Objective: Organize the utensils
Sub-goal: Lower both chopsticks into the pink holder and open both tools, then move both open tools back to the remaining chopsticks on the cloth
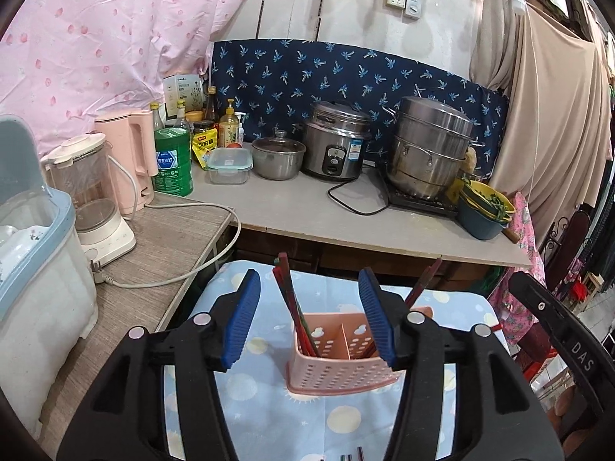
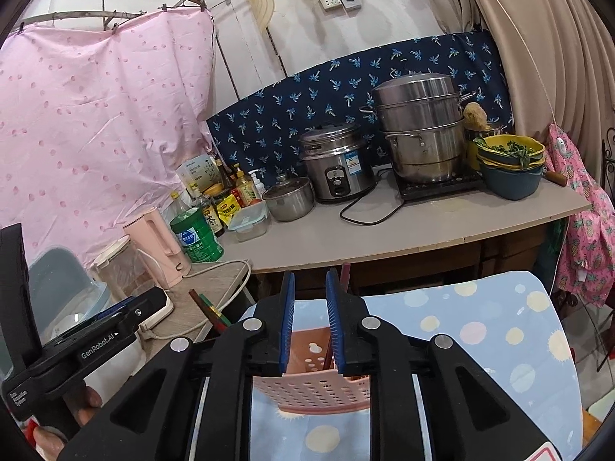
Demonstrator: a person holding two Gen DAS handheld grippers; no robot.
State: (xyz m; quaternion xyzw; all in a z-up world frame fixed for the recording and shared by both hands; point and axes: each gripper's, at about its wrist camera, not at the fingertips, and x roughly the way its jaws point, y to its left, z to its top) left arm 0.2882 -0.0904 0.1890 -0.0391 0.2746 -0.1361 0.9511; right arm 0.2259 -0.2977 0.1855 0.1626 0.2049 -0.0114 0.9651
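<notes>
L gripper (image 1: 313,317): blue ribbed pads wide apart, level, straddling pink perforated plastic utensil caddy (image 1: 338,361), holding nothing. R gripper (image 2: 310,320): pads narrowly parted over caddy's rear rim; whether it grips a chopstick, cannot tell. Caddy upright on dotted light-blue cloth (image 1: 269,395); red-brown chopsticks (image 1: 294,307) lean in L compartment. Beyond, grey counter (image 1: 307,207) w/ steel rice cooker (image 1: 336,142), stacked steel steamer pot (image 1: 428,146).

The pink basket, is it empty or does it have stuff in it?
Not empty. The pink basket holds chopsticks standing in its left compartment, leaning out the top.
</notes>
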